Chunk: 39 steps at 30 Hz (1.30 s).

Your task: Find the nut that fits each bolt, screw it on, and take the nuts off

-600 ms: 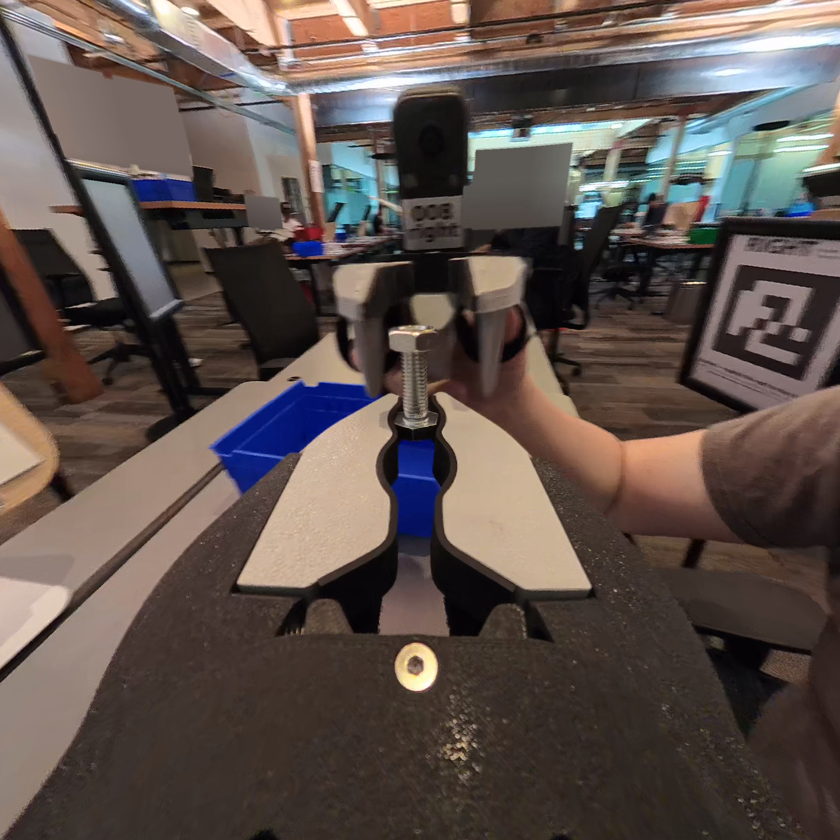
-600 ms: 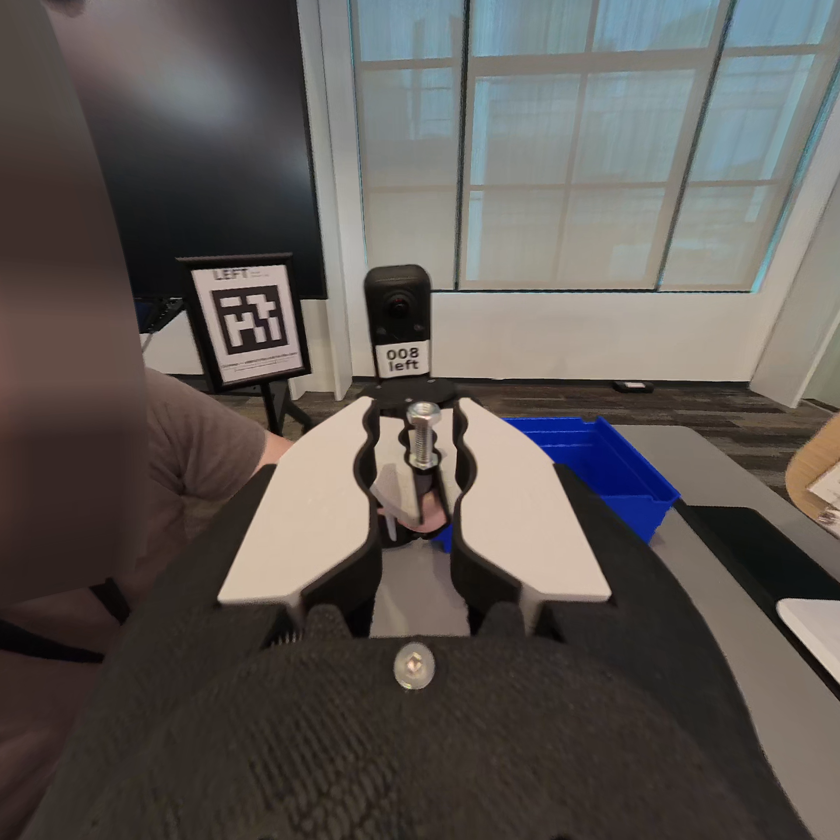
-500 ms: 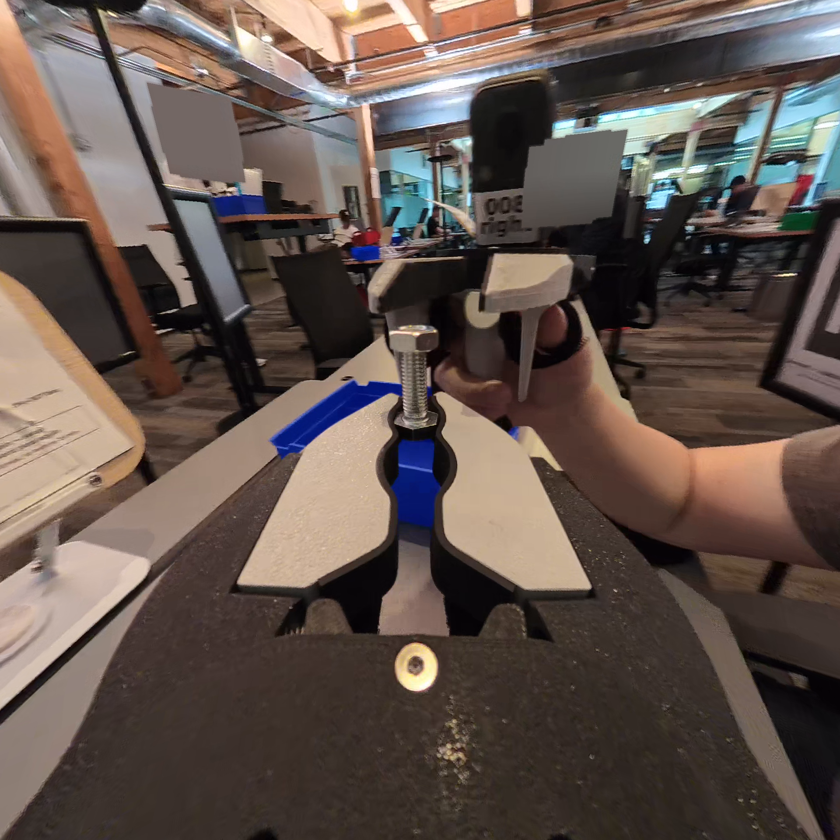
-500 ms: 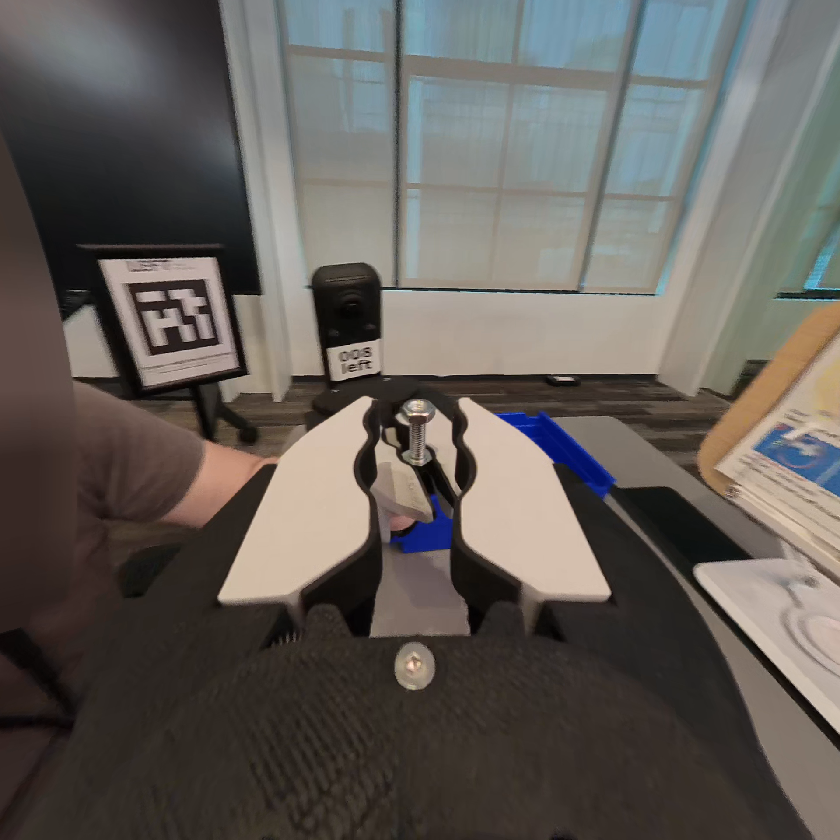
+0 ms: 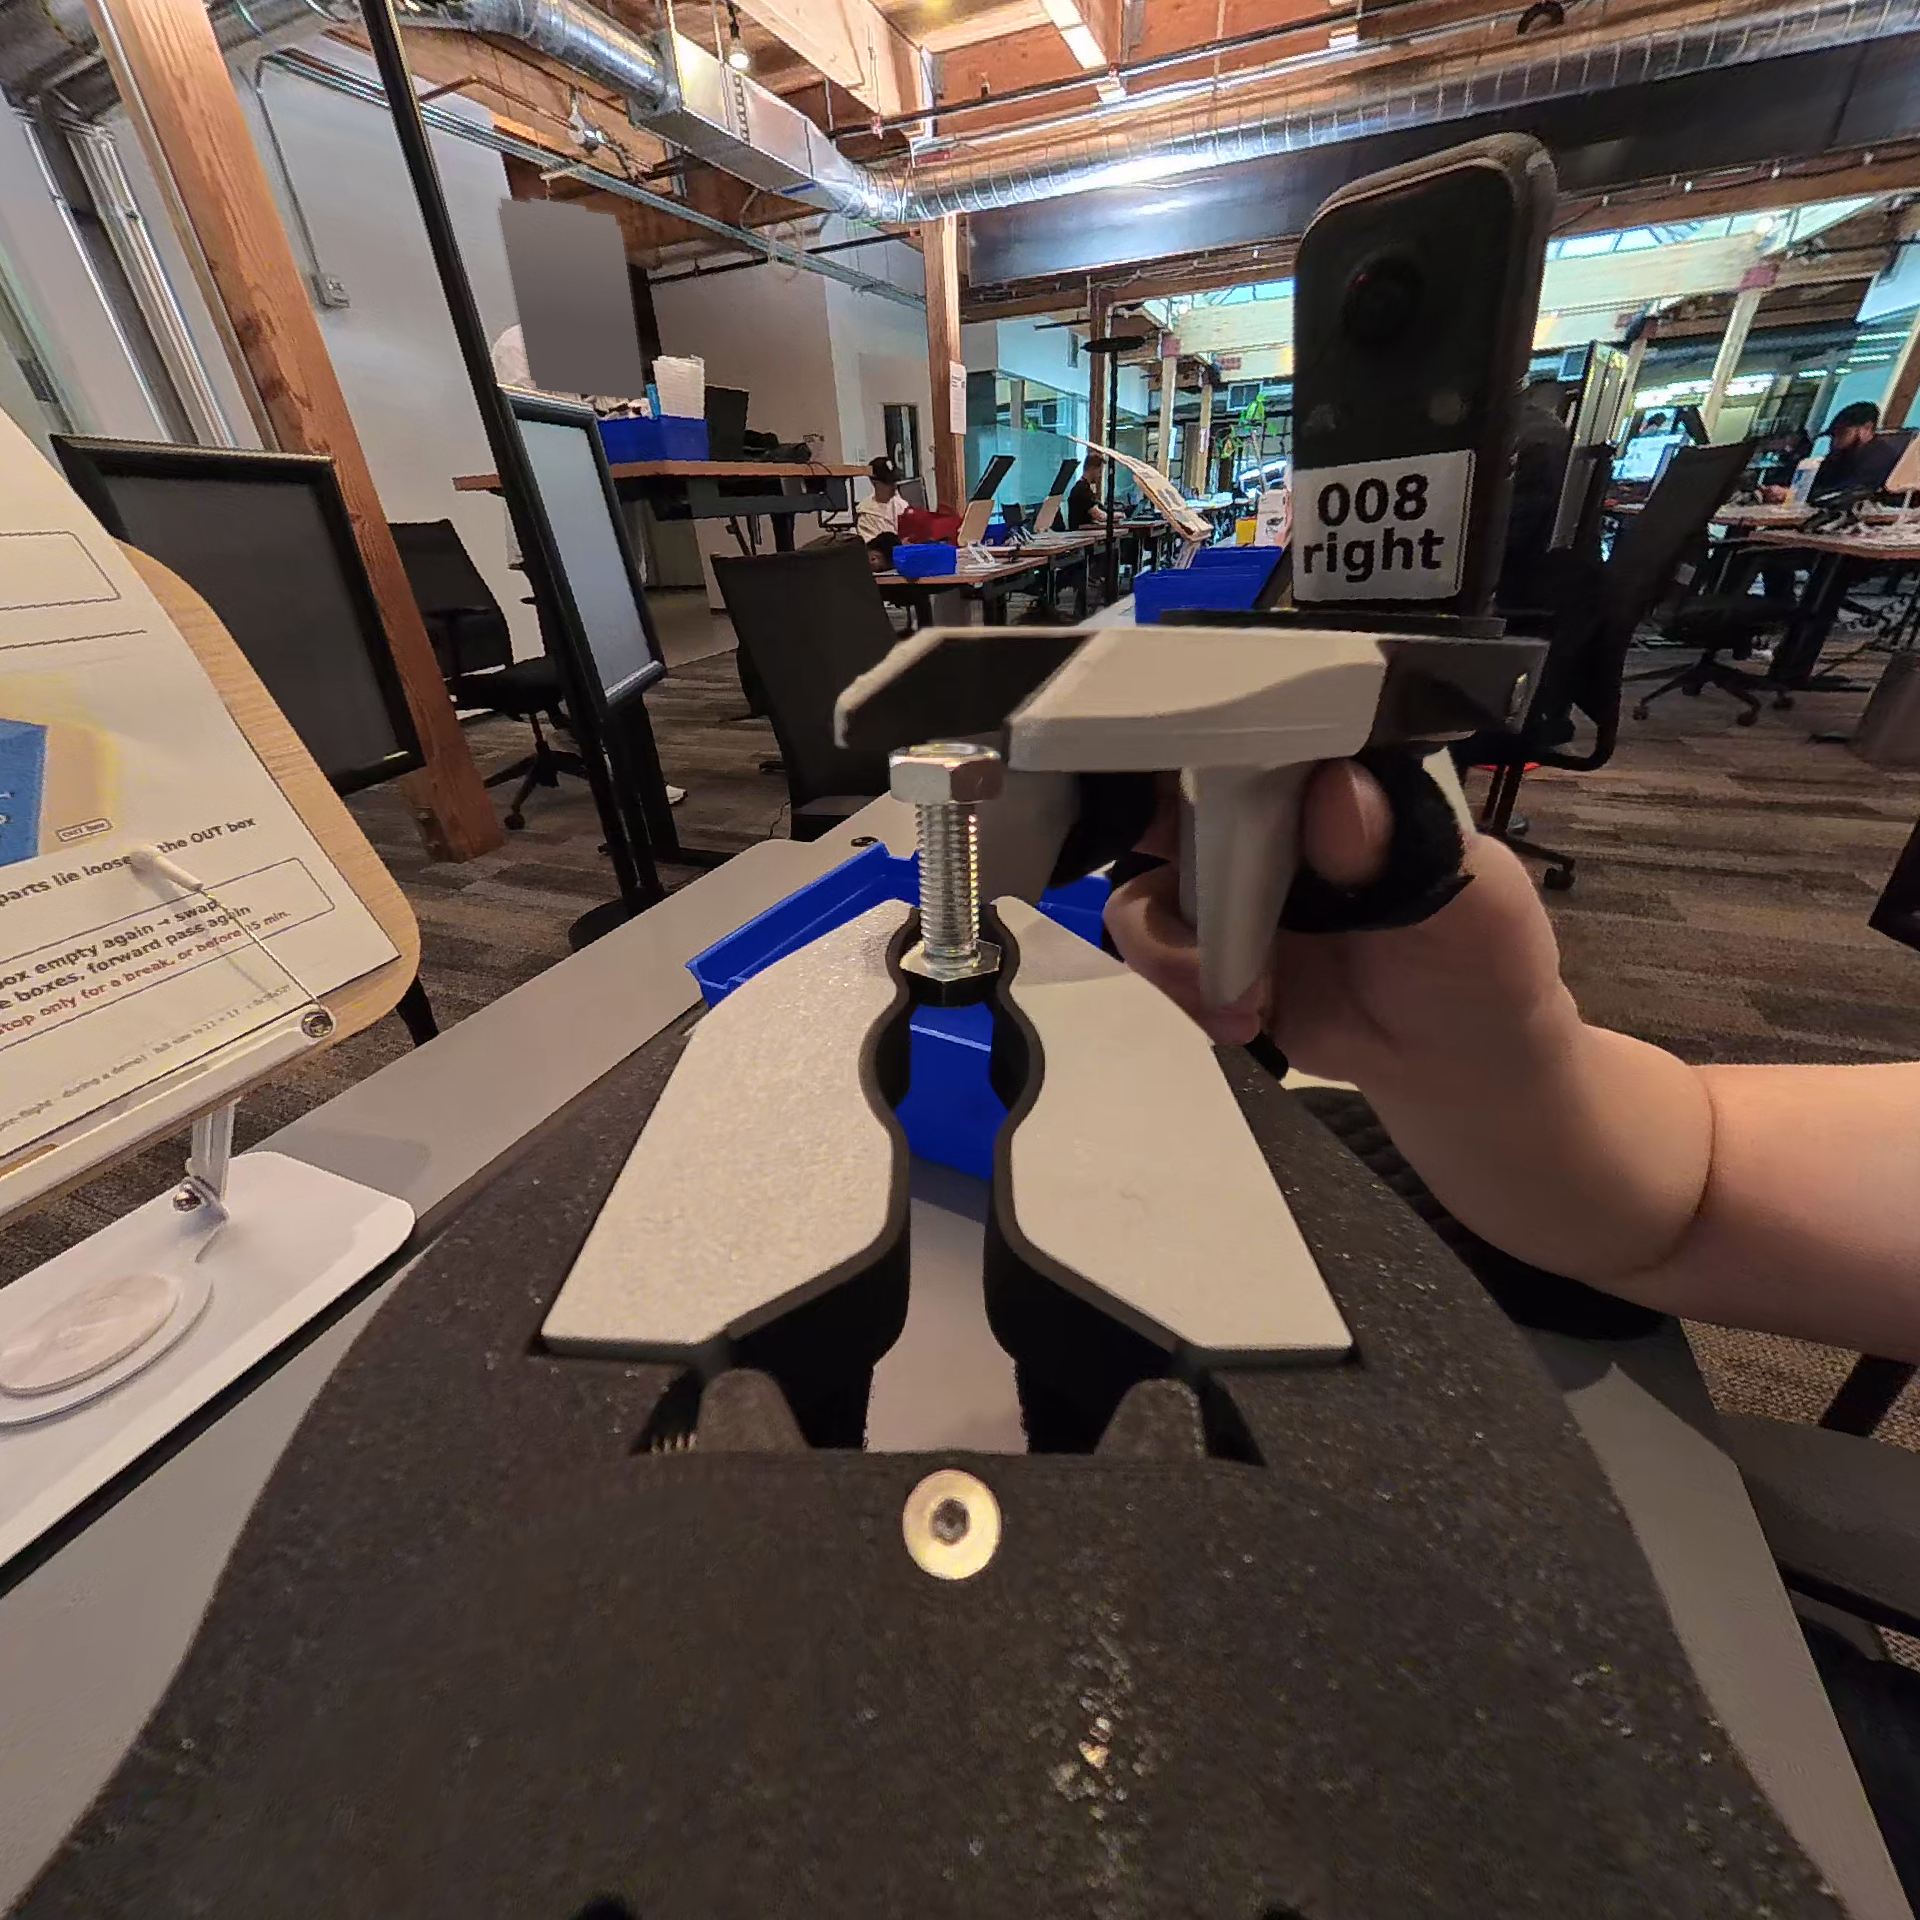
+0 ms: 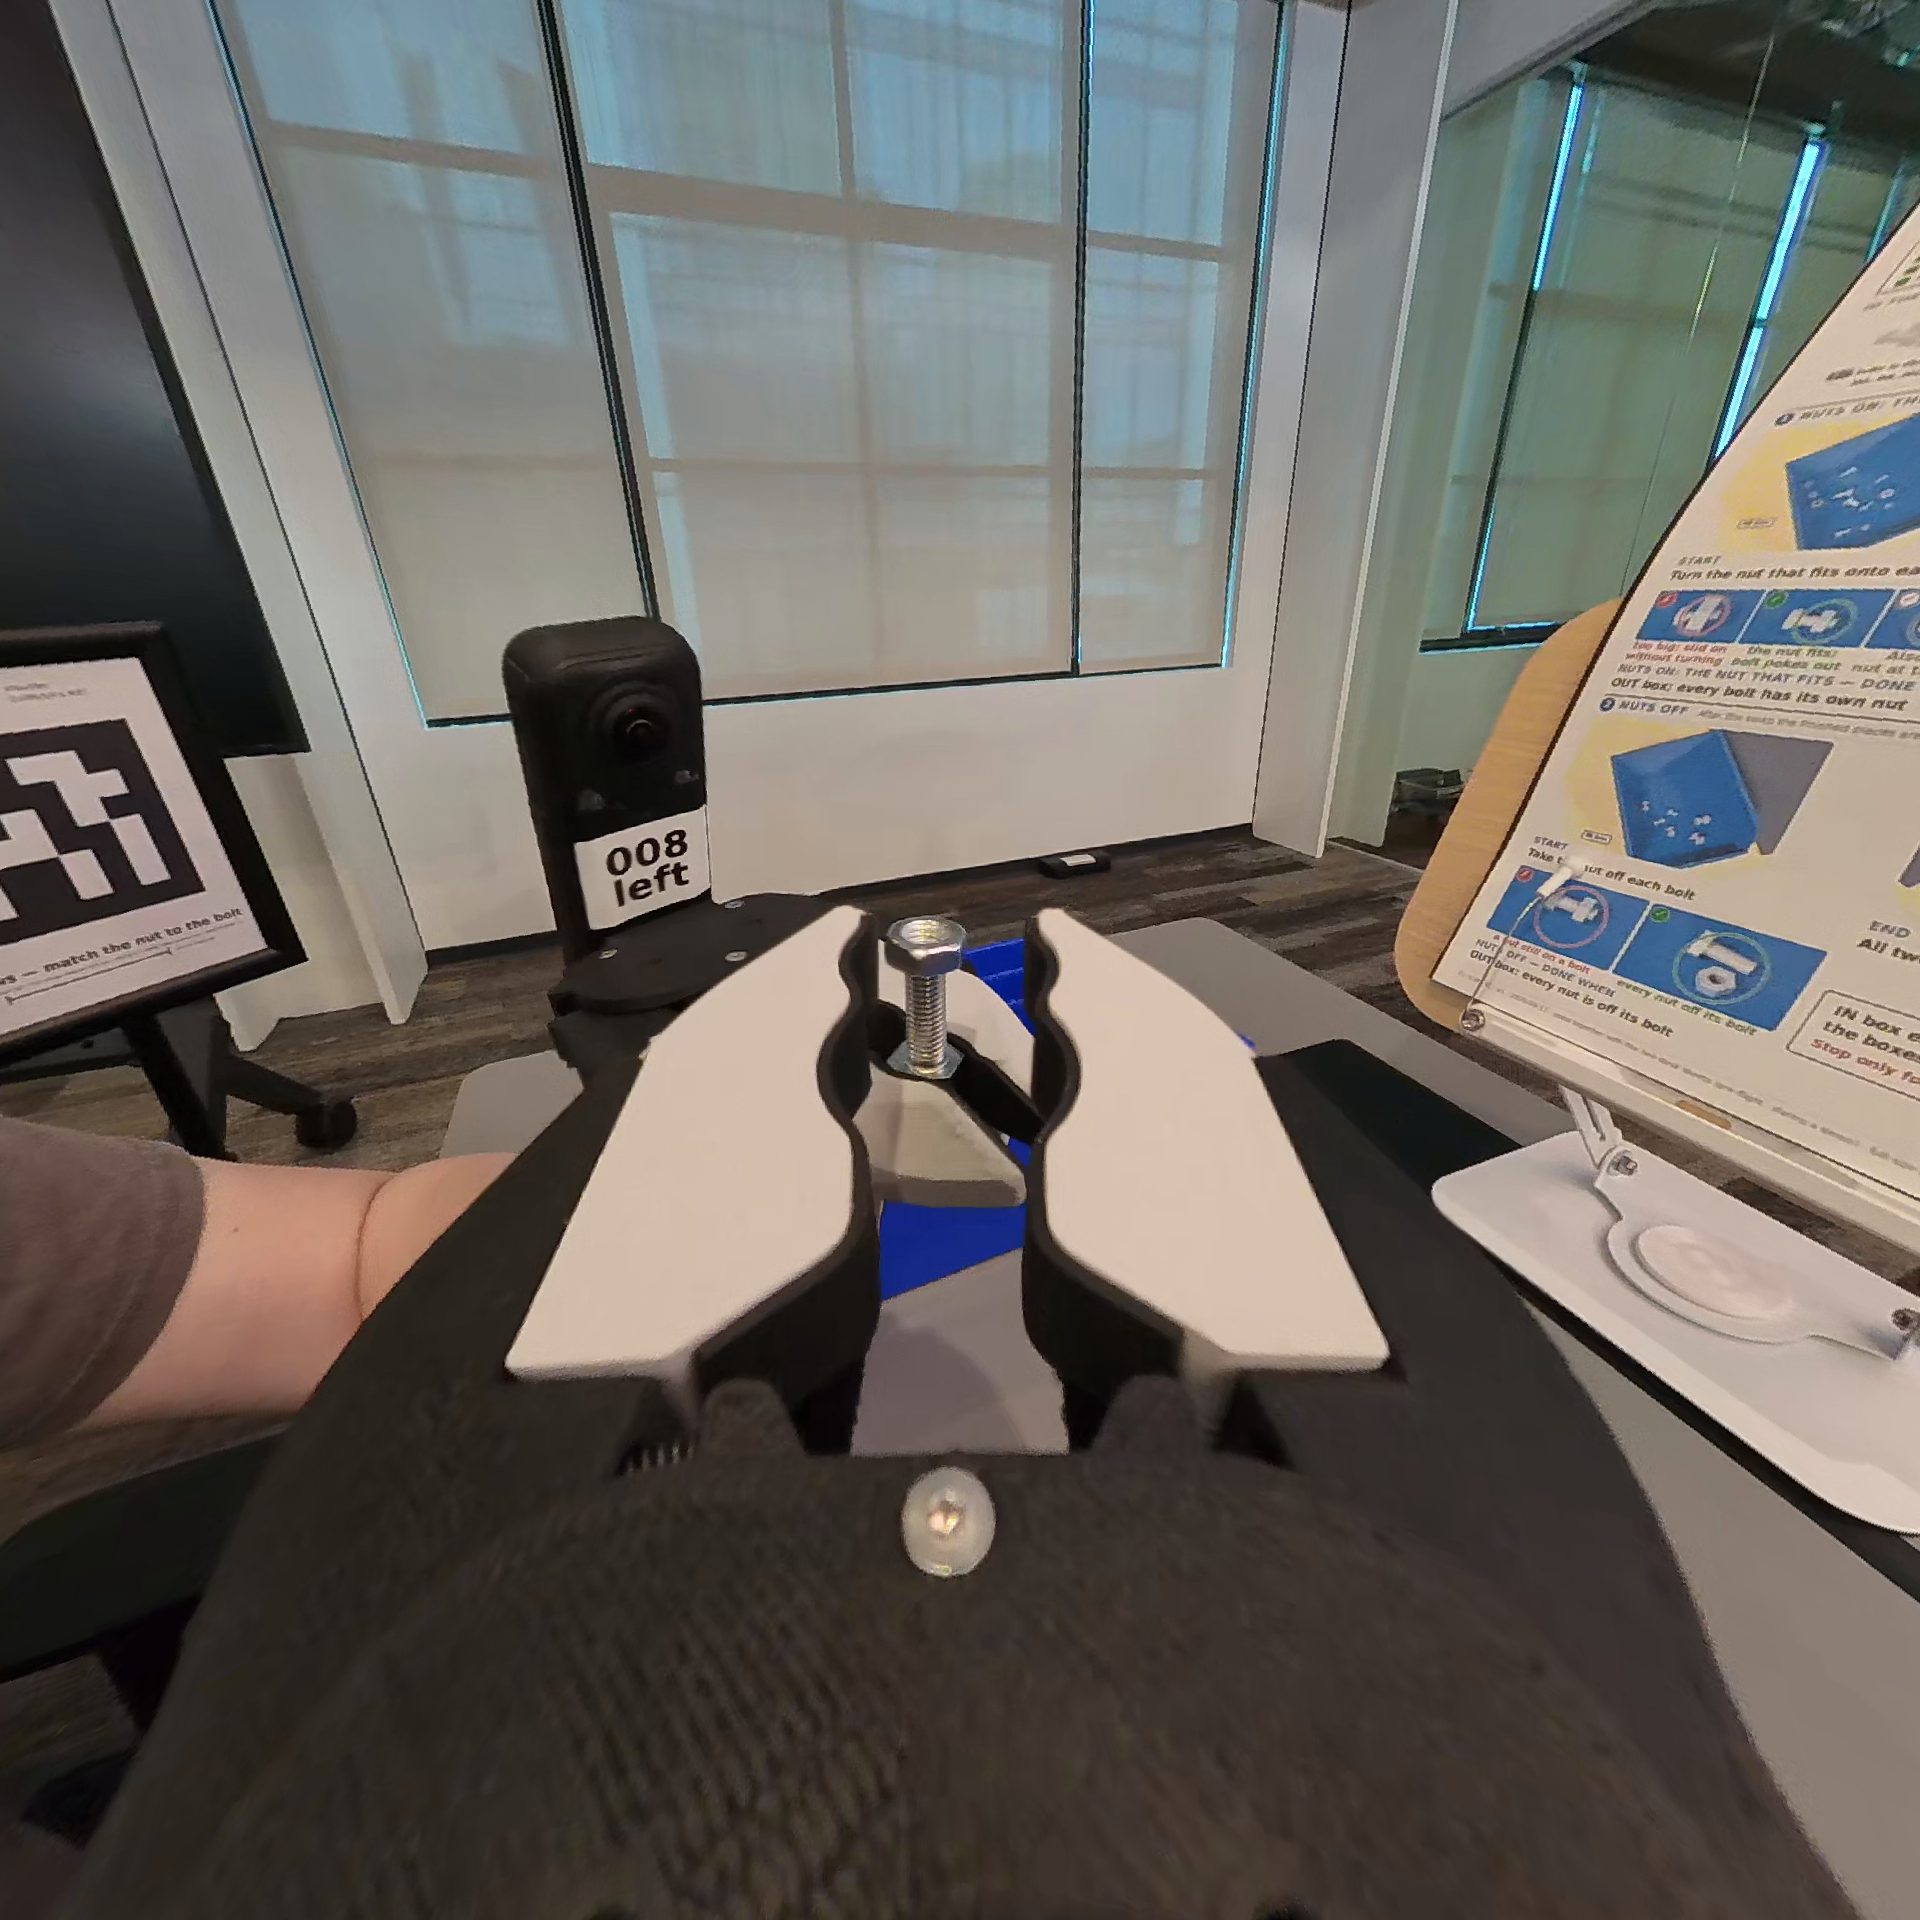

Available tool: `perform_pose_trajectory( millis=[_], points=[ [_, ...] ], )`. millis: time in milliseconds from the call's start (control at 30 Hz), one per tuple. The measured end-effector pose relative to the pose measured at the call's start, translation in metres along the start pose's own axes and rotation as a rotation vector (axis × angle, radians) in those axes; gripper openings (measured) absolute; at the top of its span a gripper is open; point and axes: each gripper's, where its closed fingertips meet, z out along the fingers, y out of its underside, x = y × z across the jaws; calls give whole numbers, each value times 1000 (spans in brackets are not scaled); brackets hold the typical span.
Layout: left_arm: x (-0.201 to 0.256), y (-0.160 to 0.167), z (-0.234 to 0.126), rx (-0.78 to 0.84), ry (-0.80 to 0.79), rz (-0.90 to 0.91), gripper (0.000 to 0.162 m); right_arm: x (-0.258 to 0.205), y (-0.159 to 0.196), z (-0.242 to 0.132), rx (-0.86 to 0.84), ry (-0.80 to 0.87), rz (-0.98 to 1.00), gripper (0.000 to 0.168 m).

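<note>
Left gripper (image 5: pixel 948 971) comes first: in the left wrist view its fingers are clenched on the nut (image 5: pixel 950 961) at their tips, and the bolt (image 5: pixel 947 847) rises straight up out of that nut, head uppermost, its long axis upright and square to the fingers. Just beyond and above, the right gripper (image 5: pixel 935 691) lies level with its fingertips over the bolt head, the person's hand (image 5: pixel 1382 935) behind it; whether those fingertips touch the head cannot be told from here. A blue bin (image 5: pixel 805 920) sits below, past the tips.

From the right wrist view, the right gripper (image 6: pixel 940 940) stands released, its fingers parted with the bolt (image 6: pixel 928 992) upright between their tips, a gap showing on each side of the head. The nut (image 6: pixel 927 1062) sits lower on the thread, held by the left gripper (image 6: pixel 951 1091) coming in from ahead. Judging by this, the right gripper is the one placed to close on the head and turn it about the upright axis.
</note>
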Motion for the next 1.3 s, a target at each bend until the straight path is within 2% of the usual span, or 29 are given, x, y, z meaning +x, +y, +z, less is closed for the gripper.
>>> perform_pose_trajectory(
  millis=[67, 133, 367, 700, 867, 1100, 1133, 1200, 1300],
  points=[
    [1, 1, 1, -3, 5, 1, 10, 1, 2, 1, -6, -3, 3, 25],
    [1, 1, 1, -6, 4, -1, 10, -1, 2, 1, -7, -22, 8, 16],
    [7, 0, 2, -1, 54, -13, 10, -5, 1, -2, -38, -79, 0, 16],
    [48, -4, -2, -2, 334, -9, 10, -35, -4, -22, -63, -471, 17, 16],
    [56, -3, -2, -12, 387, -6, 10, -41, -4, -26, -51, -552, 15, 16],
    [58, -3, -2, -13, 394, -12, 10, -42, -4, -29, -44, -582, 23, 16],
    [57, -3, -2, -9, 382, -12, 10, -41, -4, -28, -40, -573, 26, 19],
    [53, -6, -2, 2, 359, -16, 10, -37, -6, -25, -33, -533, 36, 34],
    [33, -8, -1, 17, 222, 2, 10, -27, -11, -18, -4, -392, 4, 43]
  ],
)
